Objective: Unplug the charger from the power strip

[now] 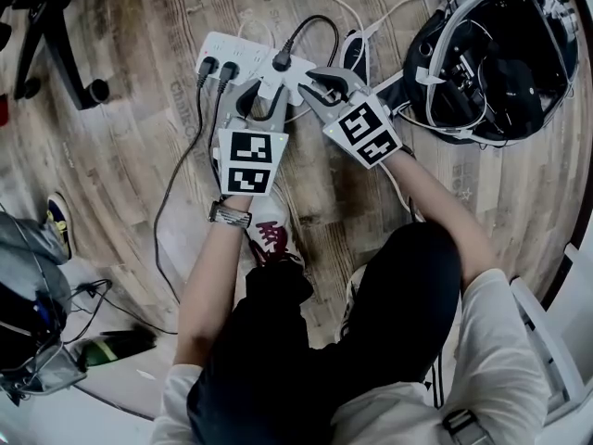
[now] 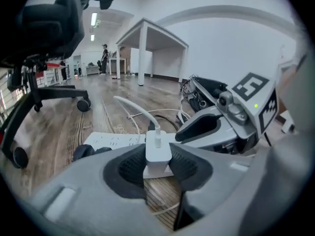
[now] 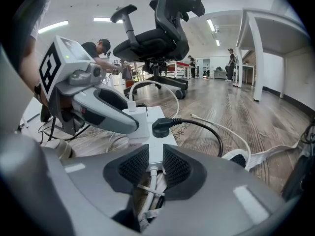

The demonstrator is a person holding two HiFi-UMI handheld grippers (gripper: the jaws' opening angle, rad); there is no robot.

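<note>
The power strip (image 1: pixel 243 56) lies flat on the wood floor (image 1: pixel 139 137), long axis running away from the right gripper (image 3: pixel 150 163), whose jaws are clamped on its cord end; the charger (image 2: pixel 158 151) stands upright in the strip near that end, seated, its white cable (image 2: pixel 135 107) leaving from the top; the left gripper (image 2: pixel 157 166) has its pads pressed on the charger's two sides; a black plug (image 3: pixel 162 127) sits just beside the charger, crowding that side; above the strip is free; bare floor lies beyond the strip, an office chair (image 1: pixel 56 35) well off past its far end, a bag (image 1: pixel 491 58) beyond the cord end.
</note>
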